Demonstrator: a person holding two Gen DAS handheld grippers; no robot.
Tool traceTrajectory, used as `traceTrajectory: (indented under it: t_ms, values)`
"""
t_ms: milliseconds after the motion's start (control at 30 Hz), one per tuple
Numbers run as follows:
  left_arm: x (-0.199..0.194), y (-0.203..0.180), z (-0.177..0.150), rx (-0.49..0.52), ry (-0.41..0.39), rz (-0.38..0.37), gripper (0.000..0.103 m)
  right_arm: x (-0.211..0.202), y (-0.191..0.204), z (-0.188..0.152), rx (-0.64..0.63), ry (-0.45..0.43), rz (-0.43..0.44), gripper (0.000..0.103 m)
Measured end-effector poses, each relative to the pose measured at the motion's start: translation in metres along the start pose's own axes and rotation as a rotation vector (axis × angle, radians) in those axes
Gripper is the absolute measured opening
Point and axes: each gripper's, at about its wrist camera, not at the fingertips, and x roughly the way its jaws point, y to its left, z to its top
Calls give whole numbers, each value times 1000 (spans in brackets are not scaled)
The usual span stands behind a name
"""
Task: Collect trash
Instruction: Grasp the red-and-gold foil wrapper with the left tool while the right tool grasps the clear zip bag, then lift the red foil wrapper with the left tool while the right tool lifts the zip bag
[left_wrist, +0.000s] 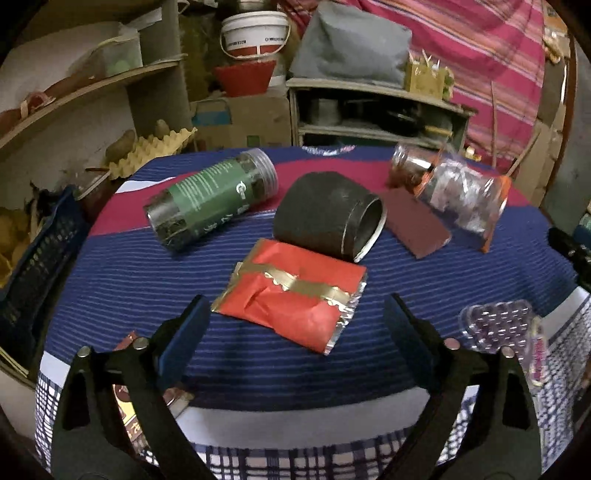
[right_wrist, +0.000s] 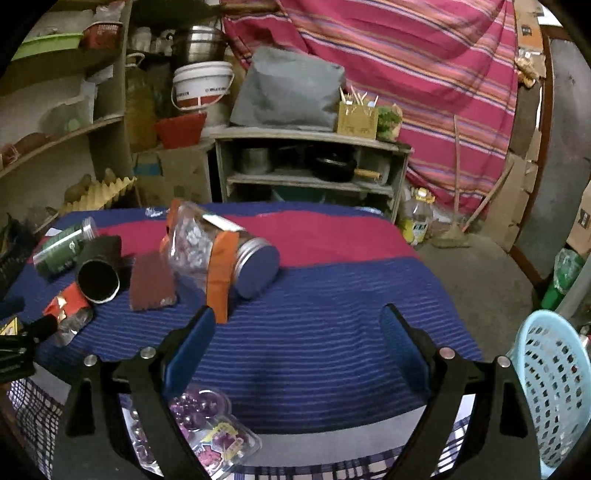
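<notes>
Striped cloth (left_wrist: 332, 369), crinkled foil packet (left_wrist: 291, 299), possibly empty

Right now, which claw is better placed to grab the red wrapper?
Left. The left claw is open with the red wrapper lying right between its tips. From the right claw, the wrapper sits far off to its left.

Red wrapper (left_wrist: 291, 301) between spread pads (left_wrist: 184, 332)
</notes>
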Motion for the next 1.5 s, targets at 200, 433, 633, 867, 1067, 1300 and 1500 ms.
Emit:
traceTrajectory:
  t_ms: [200,433,633,867,1067,1300,1500]
  values:
    - [19,-5,-1,44,55,39,63,2,2,-3,5,11,14,89]
    - [5,0,1,82,24,86,37,3,12,-6,-21,18,21,89]
    - [-12,8,13,75,-24,86,11,6,25,-5,-39,24,38,89]
    - [-33,13,28,81,-103,77,0,16,44,14,-30,31,87,89]
    - [-43,30,37,11,-138,35,0,41,66,34,-95,51,49,89]
    - [-34,57,36,-52,-118,48,0,66,77,36,-100,105,13,86]
    - [-24,78,34,-128,-90,31,0,61,79,31,-154,80,-30,47]
